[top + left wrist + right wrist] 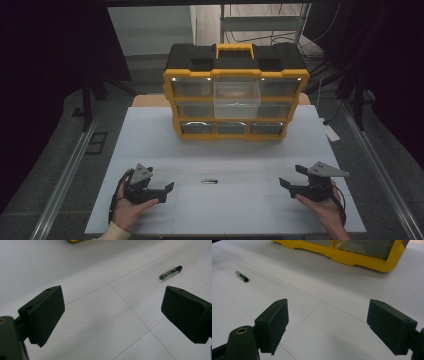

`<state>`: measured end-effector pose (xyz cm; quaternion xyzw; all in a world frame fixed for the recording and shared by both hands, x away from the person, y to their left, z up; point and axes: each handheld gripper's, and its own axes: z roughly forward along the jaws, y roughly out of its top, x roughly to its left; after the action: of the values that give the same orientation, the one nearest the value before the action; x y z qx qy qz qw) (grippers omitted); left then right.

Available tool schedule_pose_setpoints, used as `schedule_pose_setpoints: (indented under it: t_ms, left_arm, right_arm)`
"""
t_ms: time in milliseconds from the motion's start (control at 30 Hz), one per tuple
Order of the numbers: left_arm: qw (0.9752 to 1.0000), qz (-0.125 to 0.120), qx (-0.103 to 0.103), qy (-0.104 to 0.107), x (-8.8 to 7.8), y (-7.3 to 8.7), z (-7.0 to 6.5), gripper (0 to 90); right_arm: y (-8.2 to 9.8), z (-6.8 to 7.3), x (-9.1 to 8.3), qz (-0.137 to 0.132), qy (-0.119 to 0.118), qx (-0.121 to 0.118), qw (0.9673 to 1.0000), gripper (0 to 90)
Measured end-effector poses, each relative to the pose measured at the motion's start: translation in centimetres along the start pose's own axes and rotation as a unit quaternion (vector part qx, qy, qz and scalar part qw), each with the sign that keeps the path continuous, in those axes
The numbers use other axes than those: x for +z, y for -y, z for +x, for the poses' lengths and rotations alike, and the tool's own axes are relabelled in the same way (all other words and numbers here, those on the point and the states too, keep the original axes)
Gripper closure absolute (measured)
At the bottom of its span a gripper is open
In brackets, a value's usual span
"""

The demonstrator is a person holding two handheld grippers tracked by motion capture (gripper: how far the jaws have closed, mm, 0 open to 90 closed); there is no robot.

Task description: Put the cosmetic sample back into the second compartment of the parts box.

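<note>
Nearest the person, the left gripper (162,192) and the right gripper (289,184) are held low over the white table (150,145), each with jaws spread wide and nothing between them. Midway between them a small dark cylindrical battery with a metallic end (209,181) lies untouched. Farther back, one clear plastic drawer (236,97) is pulled out of the yellow-and-black organiser cabinet (235,64). Picking up and stowing are judged not yet begun.

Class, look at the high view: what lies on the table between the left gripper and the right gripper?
A small battery lies on the white table between the left gripper and the right gripper, touching neither; the high view shows this.
</note>
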<state>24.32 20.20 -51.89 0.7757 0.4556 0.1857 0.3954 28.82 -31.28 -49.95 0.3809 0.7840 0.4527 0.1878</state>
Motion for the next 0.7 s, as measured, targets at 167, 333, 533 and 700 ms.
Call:
schedule_pose_setpoints:
  t_ms: [167,333,533,700]
  left_arm:
    - [1.0,0.0,-0.008,0.002,0.16,-0.15,0.16,5.7]
    - [1.0,0.007,-0.004,0.002,0.28,0.13,0.09,5.7]
    - [1.0,0.009,-0.002,0.001,0.13,0.38,-0.04,5.7]
    - [1.0,0.005,-0.007,0.004,-0.15,0.53,0.3,6.0]
  right_arm:
    - [0.11,-0.07,0.05,0.002,0.0,-0.001,1.0,18.4]
    - [-0.01,-0.3,0.29,0.003,0.0,0.001,1.0,18.4]
    - [-0.31,0.13,0.51,0.004,-0.003,-0.004,1.0,19.2]
    - [-0.42,0.21,0.61,0.008,-0.001,-0.005,1.0,19.0]
